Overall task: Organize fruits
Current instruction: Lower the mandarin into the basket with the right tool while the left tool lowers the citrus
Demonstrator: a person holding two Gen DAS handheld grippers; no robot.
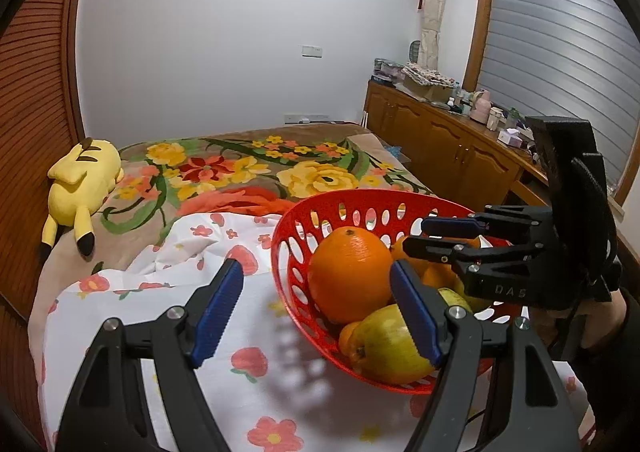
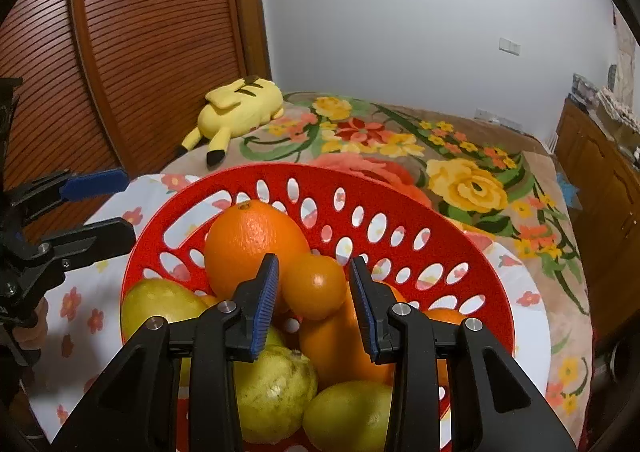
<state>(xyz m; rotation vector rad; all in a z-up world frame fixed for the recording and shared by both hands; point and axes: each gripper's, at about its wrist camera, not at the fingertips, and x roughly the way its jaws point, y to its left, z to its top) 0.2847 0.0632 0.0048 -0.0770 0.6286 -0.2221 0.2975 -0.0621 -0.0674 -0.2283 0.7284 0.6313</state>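
A bed with a plush floral blanket (image 1: 240, 168) in yellow, red and green was shown filling the room, with a louvred wooden wall beside it. A smooth white cloth (image 1: 256, 312) printed with small red flowers was spread in the foreground. On this cloth stood the red plastic basket (image 1: 360, 200), bowl-shaped and pierced with oval holes, in which the fruits were piled.

The left hand-held gripper (image 1: 316, 276), black with ribbed blue pads, was held wide open with nothing between its pads, low over the cloth at the basket's near side. The right hand-held gripper (image 2: 314, 264) was poised over the basket, its jaws drawn narrow. A small orange (image 2: 316, 288) was seen between its pads, though whether it was pinched could not be told. The raised letters "DAS" (image 1: 510, 290) were read on its black body.

A soft yellow plush toy (image 1: 80, 180) lay on the blanket. In the basket, a large dimpled orange (image 2: 248, 240) was propped above several smooth yellow-green fruits (image 2: 272, 392).
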